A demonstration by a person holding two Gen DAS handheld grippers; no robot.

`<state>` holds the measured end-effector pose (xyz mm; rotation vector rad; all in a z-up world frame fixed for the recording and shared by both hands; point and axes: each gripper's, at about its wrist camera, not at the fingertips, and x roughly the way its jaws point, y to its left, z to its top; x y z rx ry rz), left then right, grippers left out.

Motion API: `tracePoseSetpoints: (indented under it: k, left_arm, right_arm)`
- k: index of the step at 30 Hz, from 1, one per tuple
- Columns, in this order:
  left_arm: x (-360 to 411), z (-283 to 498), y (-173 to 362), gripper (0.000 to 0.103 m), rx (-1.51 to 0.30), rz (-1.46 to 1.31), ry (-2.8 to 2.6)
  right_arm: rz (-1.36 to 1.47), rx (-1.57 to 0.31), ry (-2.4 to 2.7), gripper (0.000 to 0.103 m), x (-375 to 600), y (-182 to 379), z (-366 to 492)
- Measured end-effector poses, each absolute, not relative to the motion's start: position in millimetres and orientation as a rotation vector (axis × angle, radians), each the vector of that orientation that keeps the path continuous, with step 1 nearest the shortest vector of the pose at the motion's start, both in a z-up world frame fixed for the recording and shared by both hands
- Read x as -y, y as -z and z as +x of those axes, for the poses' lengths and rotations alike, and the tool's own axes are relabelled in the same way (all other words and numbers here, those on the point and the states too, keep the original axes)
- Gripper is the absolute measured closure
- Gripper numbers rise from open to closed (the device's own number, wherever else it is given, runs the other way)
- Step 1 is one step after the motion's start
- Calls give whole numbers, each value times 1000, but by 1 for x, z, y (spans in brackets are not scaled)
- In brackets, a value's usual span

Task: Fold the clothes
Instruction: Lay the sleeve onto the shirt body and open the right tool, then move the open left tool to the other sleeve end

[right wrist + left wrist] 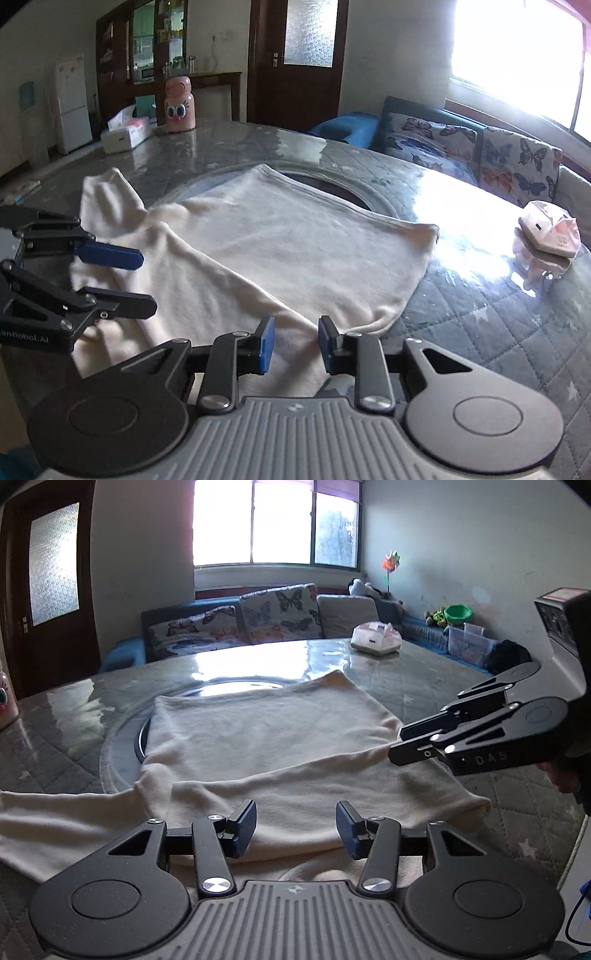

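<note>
A cream long-sleeved garment (258, 731) (295, 236) lies spread on the round glass-topped table (424, 679) (480, 314). Its right side is folded over into a diagonal ridge. One sleeve (55, 819) (107, 206) trails off to the left. My left gripper (295, 827) (144, 282) hovers open over the garment's near edge, with nothing pressed between its pads. My right gripper (297, 345) (397, 746) stands at the folded right edge with a narrow gap between its blue pads (267, 345). The fold ridge runs under that gap without being pinched.
A glass turntable ring (236, 685) lies under the garment. A white and pink package (376, 638) (550, 232) sits at the far side. A tissue box (125, 134) and a pink bottle (179, 105) stand at another edge. A butterfly-print sofa (258, 616) is behind the table.
</note>
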<state>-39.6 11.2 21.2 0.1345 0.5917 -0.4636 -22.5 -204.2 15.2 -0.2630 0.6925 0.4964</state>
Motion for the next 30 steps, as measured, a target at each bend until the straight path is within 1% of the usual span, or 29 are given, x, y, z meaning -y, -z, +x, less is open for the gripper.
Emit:
tracePoseSetpoints:
  k: [5,15,19,21,23,26,30]
  left_arm:
    - [-13,-37,-12,53,-617,138,464]
    - [-21,-37,-23,53,-602,107,437]
    - [-32,-33,-15,53,-628,85,409]
    - [-38,-36,-19,53,-615,75,403]
    - [-45,-38,-24,53,-601,71,389]
    - [-57,-37,-27,53,-593,59,359]
    - [-75,-39,-29,53,-590,39,298]
  right_arm:
    - [-300,-691,-472,78,210,-6,-24]
    - [-295,-636,-554,77,198,-21,-30]
    - [-312,-672,-563,72,190,-9,-29]
    - [-309,-667,-563,67,190,-10,-31]
    - [-304,-652,-572,59,188,-14,-33]
    - [-300,-643,-584,51,183,-16,-33]
    - [-302,-662,-596,50,177,-10,-33]
